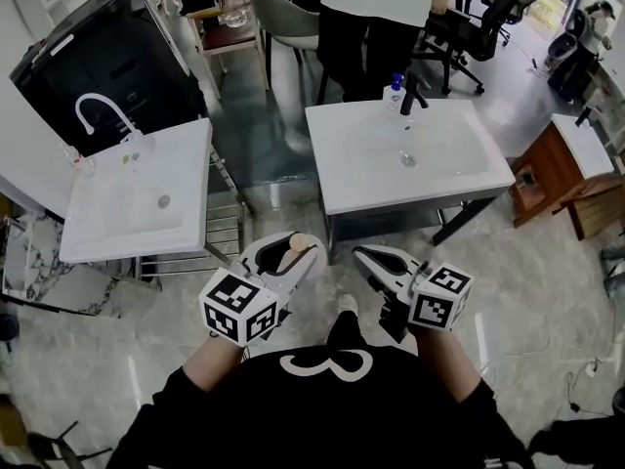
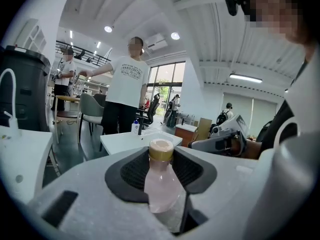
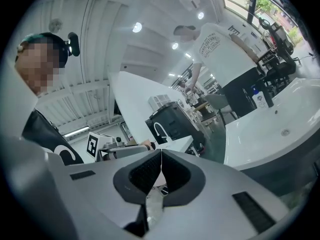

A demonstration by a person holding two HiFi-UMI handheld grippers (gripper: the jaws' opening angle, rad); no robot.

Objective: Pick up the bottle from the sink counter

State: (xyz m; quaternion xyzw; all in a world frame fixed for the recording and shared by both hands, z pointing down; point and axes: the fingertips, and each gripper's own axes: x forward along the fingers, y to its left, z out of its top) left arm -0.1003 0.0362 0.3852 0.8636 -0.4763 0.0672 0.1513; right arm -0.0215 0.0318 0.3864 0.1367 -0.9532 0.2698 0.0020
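Sink ahead; bottle in left gripper, cap forward.

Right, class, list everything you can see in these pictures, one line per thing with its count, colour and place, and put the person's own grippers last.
sink counters: two, white, one at left, one in the centre
white faucet: one, on the left sink
black faucet: one, on the centre sink
small bottle: one, clear with blue cap, beside the black faucet
black unit: one, behind the left sink
wooden cabinet: one, brown, white top, at right
standing person: one, white shirt, dark trousers, behind the centre sink
pink bottle: one, tan cap, between the left jaws
left gripper: white, shut on the pink bottle
right gripper: white, jaws together, empty
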